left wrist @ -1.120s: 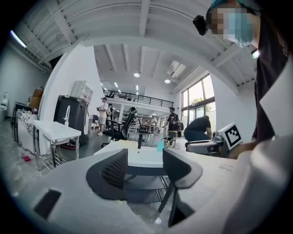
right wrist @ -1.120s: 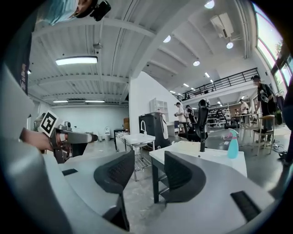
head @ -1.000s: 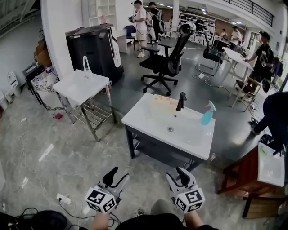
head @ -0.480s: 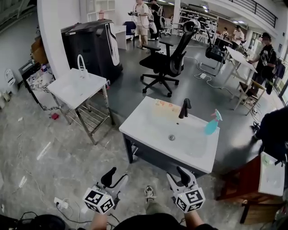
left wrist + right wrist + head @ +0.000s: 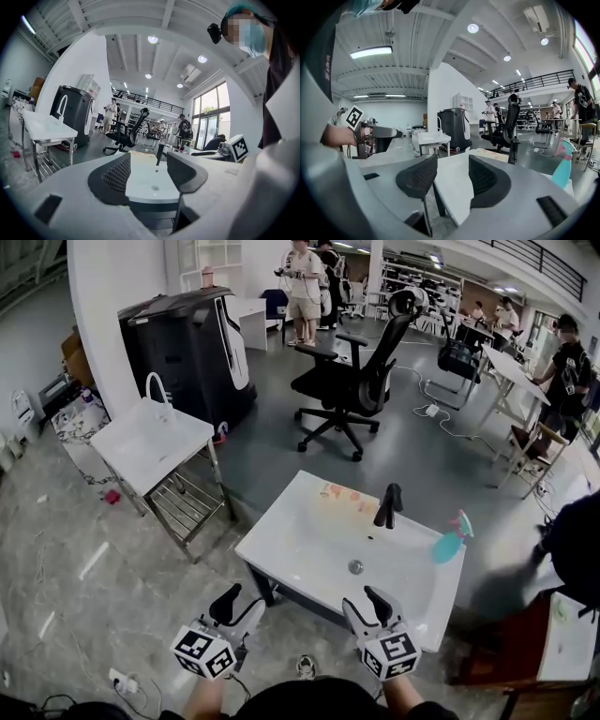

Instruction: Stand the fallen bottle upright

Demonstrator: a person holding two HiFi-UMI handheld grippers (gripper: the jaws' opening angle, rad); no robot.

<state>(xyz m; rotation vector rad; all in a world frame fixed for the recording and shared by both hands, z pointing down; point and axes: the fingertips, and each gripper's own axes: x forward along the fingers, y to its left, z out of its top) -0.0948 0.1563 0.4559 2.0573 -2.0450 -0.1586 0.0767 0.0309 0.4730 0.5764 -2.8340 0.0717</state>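
Left gripper (image 5: 241, 605): jaws wide apart, nothing between, low before the sink top's (image 5: 298, 546) near edge.
Right gripper (image 5: 367, 607): jaws apart, empty, beside the left.
Spray bottle (image 5: 451, 539): teal, head up, at the right edge, right of the black faucet (image 5: 388, 505).

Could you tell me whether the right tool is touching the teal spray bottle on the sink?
Apart. The head view shows bare sink top between the right tool and the spray bottle; its jaws stand open and empty.
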